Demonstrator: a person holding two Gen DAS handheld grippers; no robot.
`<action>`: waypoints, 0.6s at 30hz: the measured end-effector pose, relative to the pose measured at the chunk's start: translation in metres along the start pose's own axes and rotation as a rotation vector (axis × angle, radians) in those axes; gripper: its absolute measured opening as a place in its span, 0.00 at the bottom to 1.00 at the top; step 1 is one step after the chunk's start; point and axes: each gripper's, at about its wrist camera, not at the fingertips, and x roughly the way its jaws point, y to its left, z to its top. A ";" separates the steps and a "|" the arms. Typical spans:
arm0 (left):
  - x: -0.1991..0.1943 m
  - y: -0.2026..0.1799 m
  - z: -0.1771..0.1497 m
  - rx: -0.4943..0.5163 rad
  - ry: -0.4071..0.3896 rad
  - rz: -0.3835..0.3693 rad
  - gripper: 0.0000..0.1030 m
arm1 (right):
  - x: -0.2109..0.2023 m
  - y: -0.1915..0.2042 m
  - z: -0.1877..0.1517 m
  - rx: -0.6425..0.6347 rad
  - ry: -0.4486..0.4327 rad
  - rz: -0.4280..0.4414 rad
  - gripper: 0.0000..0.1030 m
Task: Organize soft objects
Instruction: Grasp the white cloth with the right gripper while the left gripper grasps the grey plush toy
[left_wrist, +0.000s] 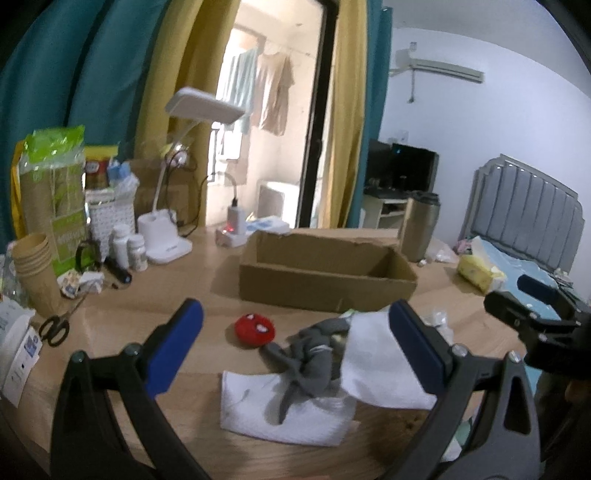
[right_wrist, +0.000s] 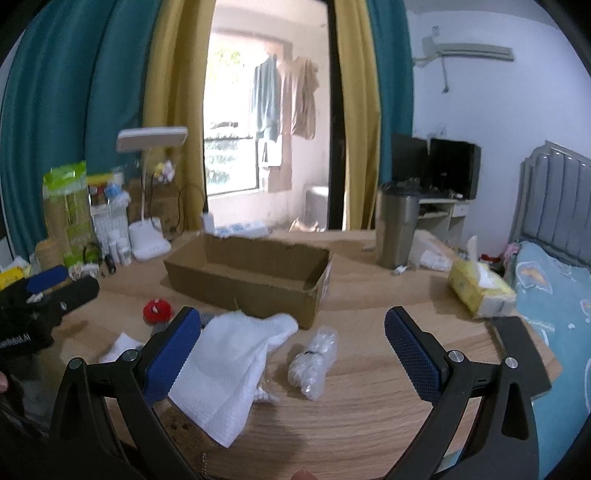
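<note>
While both tongs hang above the table (right_wrist: 369, 424), neither has hold of anything. Your left gripper (left_wrist: 295, 354) is spread wide, its blue pads (left_wrist: 173, 347) well apart, with nothing between them but open air. Your right gripper (right_wrist: 291, 354) is spread just as wide and equally unladen.

Taking the box (left_wrist: 325, 284) as the landmark: your left gripper hovers in front of the box, over the soft pile. Your right gripper hovers in front of the box's right end.

Directly in front of the box, a grey sock (left_wrist: 314, 362) lies crumpled on a white towel (left_wrist: 258, 410). A second white cloth (right_wrist: 229, 373) lies in front of the box's right half, one edge touching the inner face of your right gripper's left pad (right_wrist: 170, 354); it is draped, not pinched. A red plush (left_wrist: 255, 328) sits in front of the box, toward its left end, just beside the sock. A bubble-wrap bundle (right_wrist: 314, 358) lies in front of the box's right corner, near the cloth but apart from it.

From what shows of the box's inside, it holds nothing.

Right of the box stand a steel tumbler (right_wrist: 395, 225) and a tissue pack (right_wrist: 480, 291). Left of the box are a desk lamp (left_wrist: 166, 243), white bottles (left_wrist: 127, 245), paper cups (left_wrist: 33, 269) and scissors (left_wrist: 55, 328).
</note>
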 end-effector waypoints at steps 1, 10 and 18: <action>0.002 0.003 -0.002 -0.005 0.006 0.005 0.99 | 0.005 0.003 0.000 -0.009 0.014 0.010 0.99; 0.025 0.032 -0.022 -0.043 0.102 0.060 0.99 | 0.058 0.036 -0.009 -0.049 0.146 0.147 0.94; 0.043 0.037 -0.033 -0.027 0.175 0.058 0.99 | 0.089 0.042 -0.020 -0.042 0.241 0.158 0.87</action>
